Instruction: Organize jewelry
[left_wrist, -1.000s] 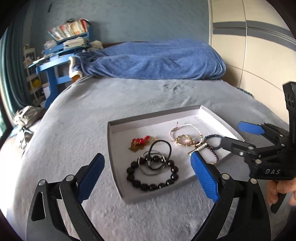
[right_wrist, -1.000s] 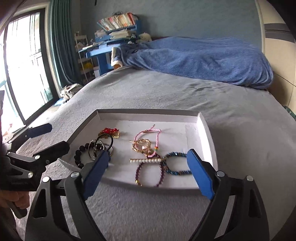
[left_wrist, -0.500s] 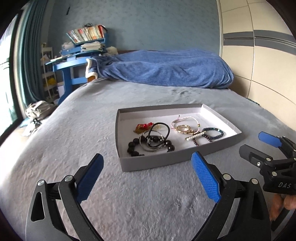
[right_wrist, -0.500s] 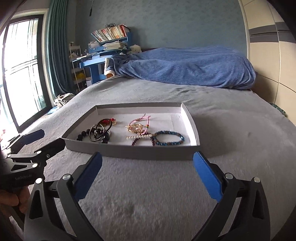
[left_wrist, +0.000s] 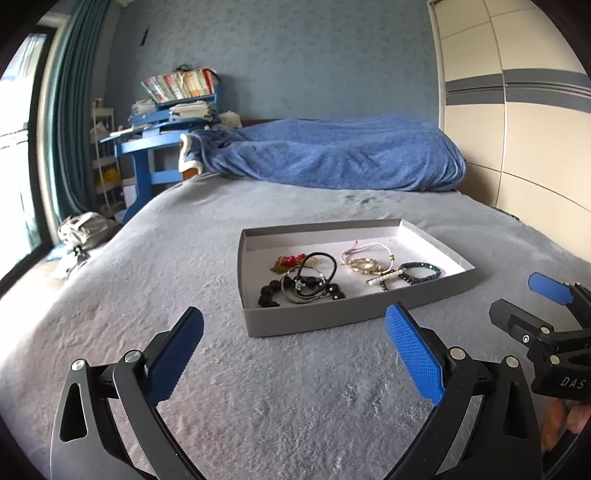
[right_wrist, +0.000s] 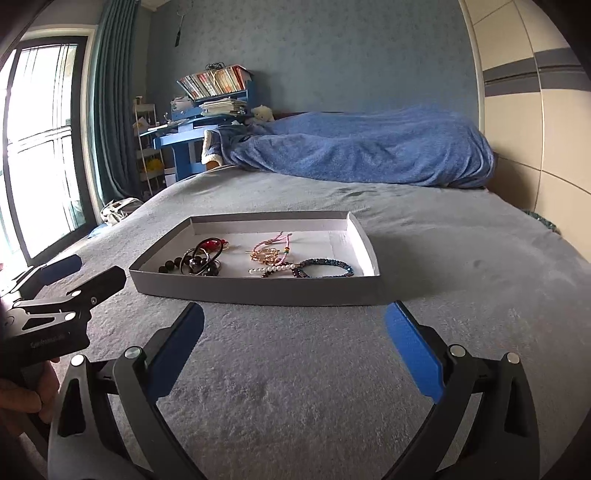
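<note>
A shallow grey tray (left_wrist: 332, 319) lies on the grey bed and also shows in the right wrist view (right_wrist: 255, 293). It holds a black bead bracelet (left_wrist: 269, 291) with rings, a red ornament (left_wrist: 290, 260), a pink cord with a gold chain (left_wrist: 364, 258), a pearl bar (left_wrist: 384, 277) and a dark beaded bracelet (right_wrist: 327, 266). My left gripper (left_wrist: 293, 341) is open and empty, well short of the tray's near wall. My right gripper (right_wrist: 293, 338) is open and empty, just short of the tray's front wall. Each gripper shows in the other's view, the right one (left_wrist: 524, 306) and the left one (right_wrist: 81, 271).
A rumpled blue blanket (left_wrist: 332, 155) lies across the far end of the bed. A blue desk with books (left_wrist: 166, 129) stands at the back left. A window and curtain are on the left, a cream wardrobe (left_wrist: 517, 129) on the right. Grey bedcover (left_wrist: 288, 398) surrounds the tray.
Both grippers have pulled back from above the tray toward the near end of the bed and lowered to a flatter view. The jewelry stays in the tray. Both stayed open.
</note>
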